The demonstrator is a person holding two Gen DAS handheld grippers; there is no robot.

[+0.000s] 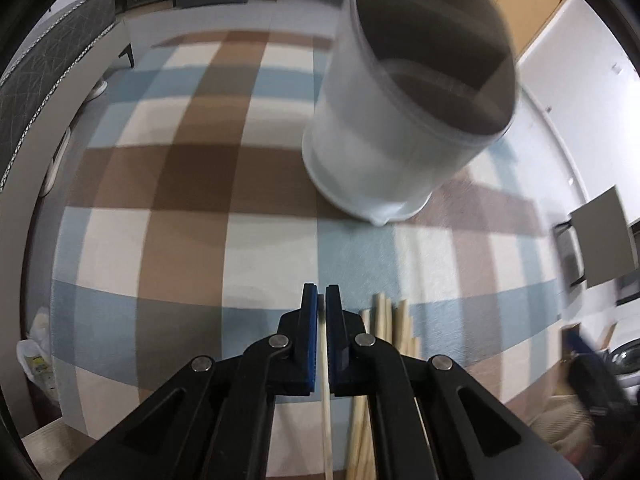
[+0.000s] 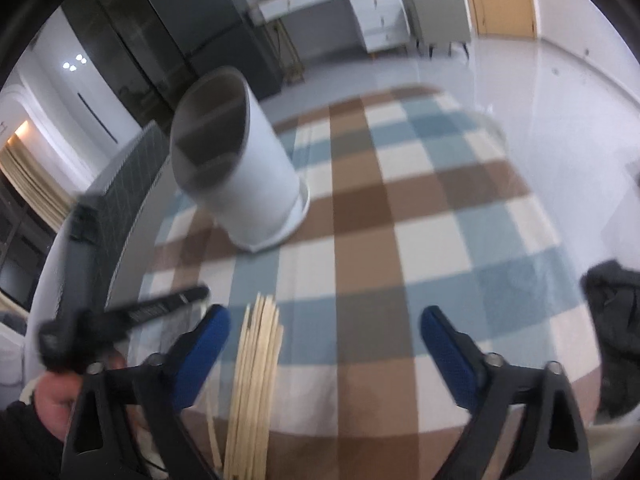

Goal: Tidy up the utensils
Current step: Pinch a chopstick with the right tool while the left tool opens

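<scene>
My left gripper [image 1: 321, 292] is shut on a single pale wooden chopstick [image 1: 325, 360], which runs down between its blue pads. A bundle of several more chopsticks [image 1: 386, 320] lies on the checked cloth just to its right. The white round utensil holder [image 1: 392, 140], with a divider inside, stands upright farther back on the right. In the right wrist view the holder [image 2: 244, 176] is at the upper left. My right gripper [image 2: 324, 314] stands open above the cloth. The chopstick bundle [image 2: 258, 360] lies between its fingers, close to the left pad [image 2: 200, 352], untouched.
A brown, blue and cream checked tablecloth [image 2: 400, 208] covers the round table. The left gripper's black body [image 2: 132, 312] and a hand [image 2: 52, 400] show blurred at the lower left. A dark cloth [image 2: 612, 328] lies at the table's right edge. A padded chair [image 1: 52, 64] stands left.
</scene>
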